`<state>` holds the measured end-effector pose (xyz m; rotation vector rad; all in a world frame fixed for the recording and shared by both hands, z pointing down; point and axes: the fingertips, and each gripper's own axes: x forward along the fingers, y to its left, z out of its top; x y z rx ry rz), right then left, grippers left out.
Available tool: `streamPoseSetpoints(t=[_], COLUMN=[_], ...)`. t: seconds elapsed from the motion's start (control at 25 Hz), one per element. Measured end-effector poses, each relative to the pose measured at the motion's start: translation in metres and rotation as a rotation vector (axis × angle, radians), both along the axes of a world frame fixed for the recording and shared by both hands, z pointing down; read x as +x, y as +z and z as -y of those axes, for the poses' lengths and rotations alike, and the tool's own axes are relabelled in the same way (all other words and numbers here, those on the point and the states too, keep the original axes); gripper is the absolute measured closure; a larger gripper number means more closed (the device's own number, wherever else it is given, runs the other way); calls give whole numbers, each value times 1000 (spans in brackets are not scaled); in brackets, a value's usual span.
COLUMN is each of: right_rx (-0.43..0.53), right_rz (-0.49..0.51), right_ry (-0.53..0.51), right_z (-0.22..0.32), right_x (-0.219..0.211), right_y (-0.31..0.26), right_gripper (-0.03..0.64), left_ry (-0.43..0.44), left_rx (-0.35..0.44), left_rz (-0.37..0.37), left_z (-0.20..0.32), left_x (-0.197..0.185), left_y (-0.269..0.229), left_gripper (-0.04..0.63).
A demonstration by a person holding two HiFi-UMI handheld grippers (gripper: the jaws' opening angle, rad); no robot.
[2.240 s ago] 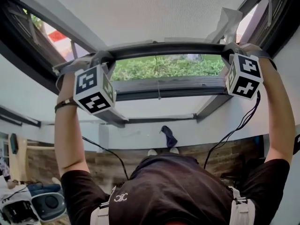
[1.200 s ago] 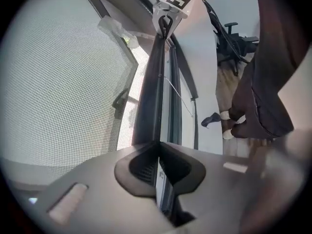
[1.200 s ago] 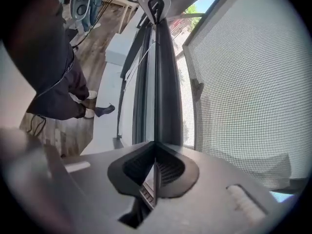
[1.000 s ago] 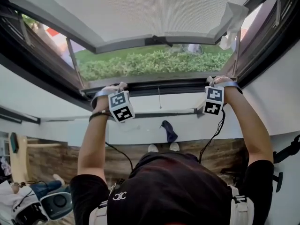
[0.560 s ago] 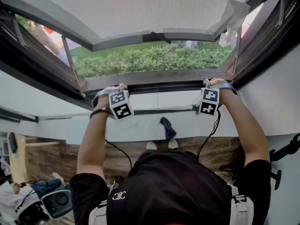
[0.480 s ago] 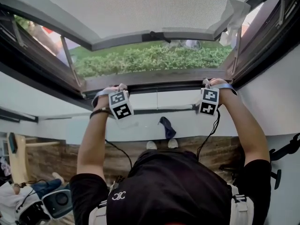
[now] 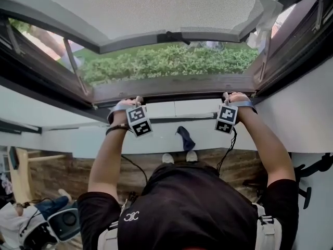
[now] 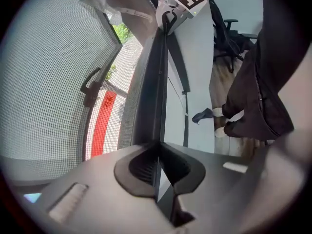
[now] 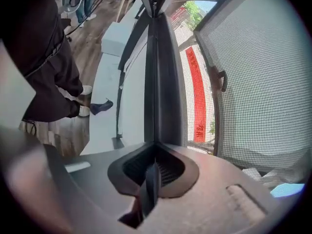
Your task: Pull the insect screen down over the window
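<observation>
Two grippers are clamping the dark pull bar (image 7: 182,94) of the insect screen (image 7: 156,9) in the head view. The left gripper (image 7: 137,99) is gripping near the bar's left end and the right gripper (image 7: 227,95) near its right end. The bar is sitting low in the window frame (image 7: 291,61), close to the frame's lower edge. The mesh is spreading above it across the opening, with a green hedge (image 7: 171,61) showing through.

In the left gripper view, the jaws are pinching together on a thin lip of the bar, which is running straight away towards the other gripper at the far end. The mesh is lying to the left of the bar, and a window handle (image 8: 91,87) is showing behind it.

In the right gripper view, the jaws are likewise squeezing the bar's thin edge, here with the mesh on the right.

The bar is looking stiff and light, so it is the right place to take hold. The mesh is looking soft and easy to snag, and is best left untouched. With so narrow a lip between smooth pads, the hold is probably prone to slipping. If the screen is spring-wound, as it seems to be, the bar would jump back up. Keeping both ends level is probably guarding against jamming at the frame's side edges.
</observation>
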<state>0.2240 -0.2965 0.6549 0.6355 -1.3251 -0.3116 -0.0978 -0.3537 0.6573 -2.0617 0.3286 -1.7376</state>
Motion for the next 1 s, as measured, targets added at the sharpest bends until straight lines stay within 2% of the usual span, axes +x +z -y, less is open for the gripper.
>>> streamPoseSetpoints(t=[0.16,0.4,0.6,0.8,0.96,1.0], right_rx=[46,156,171,201,262,252], right_rz=[-19,-57,-30,-58,-72,-72], right_ry=[8,-6,32,26,23,30], right_z=[4,3,1,-1,4,6], right_x=[1,0,2,2,4,6], right_y=[0,-3,-6,-13,-28,-34], right_gripper=[600,591,600,600,601,601], left_ry=[-38,-7,-48,-31,-50,-58], left_rx=[34,83,142,156,230,226], left_rz=[-34,7,-18,-13,-37,-47], left_z=[3,3,3,2,6,7], left_x=[0,0,2,3,0,1], left_y=[0,2,1,-2,-19,-25], left_gripper=[565,565,561,561,562,563])
